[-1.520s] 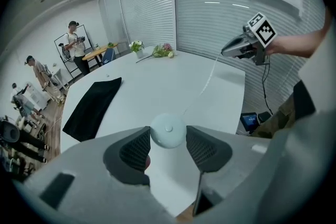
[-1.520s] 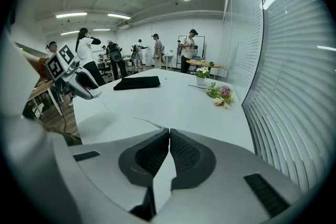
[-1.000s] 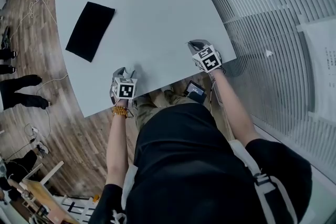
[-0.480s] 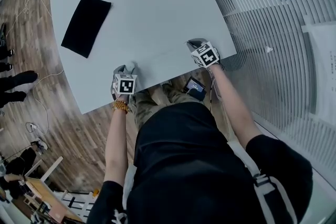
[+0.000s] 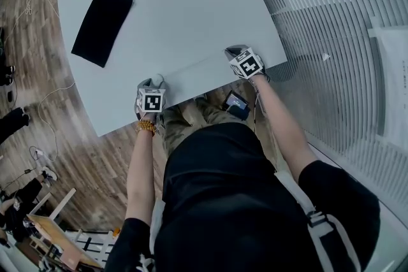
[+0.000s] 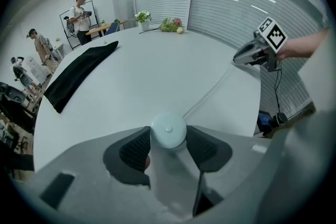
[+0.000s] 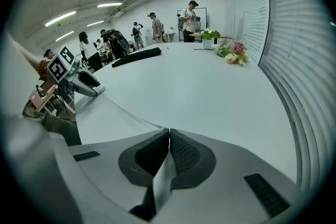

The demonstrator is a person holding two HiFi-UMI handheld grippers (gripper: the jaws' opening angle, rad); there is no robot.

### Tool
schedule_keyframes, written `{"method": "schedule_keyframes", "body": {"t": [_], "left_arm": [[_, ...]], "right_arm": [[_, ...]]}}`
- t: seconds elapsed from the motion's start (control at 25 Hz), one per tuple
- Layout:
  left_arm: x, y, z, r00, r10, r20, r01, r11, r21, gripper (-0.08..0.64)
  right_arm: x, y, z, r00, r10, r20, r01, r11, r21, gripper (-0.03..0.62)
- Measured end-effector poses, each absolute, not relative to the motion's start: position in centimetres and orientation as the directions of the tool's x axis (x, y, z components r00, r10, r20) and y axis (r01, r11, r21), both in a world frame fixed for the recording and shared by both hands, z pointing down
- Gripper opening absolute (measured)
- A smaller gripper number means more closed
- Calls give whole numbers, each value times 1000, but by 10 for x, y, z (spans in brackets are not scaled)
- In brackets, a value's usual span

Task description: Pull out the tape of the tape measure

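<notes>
text: none legible | square markers (image 5: pixel 152 100): black-and-white code patterns, no letters or digits | white sheet at right (image 5: pixel 390 67): print too small to read

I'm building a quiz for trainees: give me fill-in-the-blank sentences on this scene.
The left tongs hold a tape measure that is ____ in shape.
The right tongs are ____ on the tape.
The cloth on the table is coloured ____.
Missing: round; shut; black.
</notes>
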State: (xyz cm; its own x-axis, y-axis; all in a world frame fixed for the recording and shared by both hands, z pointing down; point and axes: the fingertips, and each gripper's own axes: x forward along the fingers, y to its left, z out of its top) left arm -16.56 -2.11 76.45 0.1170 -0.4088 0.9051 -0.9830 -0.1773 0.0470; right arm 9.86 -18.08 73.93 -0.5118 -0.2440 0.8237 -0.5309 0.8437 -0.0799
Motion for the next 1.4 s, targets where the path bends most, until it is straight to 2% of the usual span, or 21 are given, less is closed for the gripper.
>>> {"method": "schedule_keyframes", "body": {"t": [0.28, 0.48, 0.76, 1.12, 1.4], "left_arm": [[-165, -20, 763, 95, -440, 893, -984, -174, 19, 230], [-170, -15, 757, 98, -460, 882, -984, -177, 17, 253], [-177, -18, 735, 96, -520, 849, -987, -162, 13, 250], [-176, -63, 667, 64, -681, 729, -991, -128, -32, 235], [-163, -97, 595, 58, -803, 594, -987, -133, -84, 230]], "right_arm": [[102, -177, 747, -495, -265, 827, -536, 842, -51, 12], [103, -172, 744, -501, -275, 821, -523, 852, -34, 62], [101, -175, 720, -539, -303, 785, -526, 850, -33, 63], [74, -209, 647, -605, -460, 650, -546, 834, 82, 58], [38, -220, 560, -681, -526, 509, -534, 833, 145, 55]]}}
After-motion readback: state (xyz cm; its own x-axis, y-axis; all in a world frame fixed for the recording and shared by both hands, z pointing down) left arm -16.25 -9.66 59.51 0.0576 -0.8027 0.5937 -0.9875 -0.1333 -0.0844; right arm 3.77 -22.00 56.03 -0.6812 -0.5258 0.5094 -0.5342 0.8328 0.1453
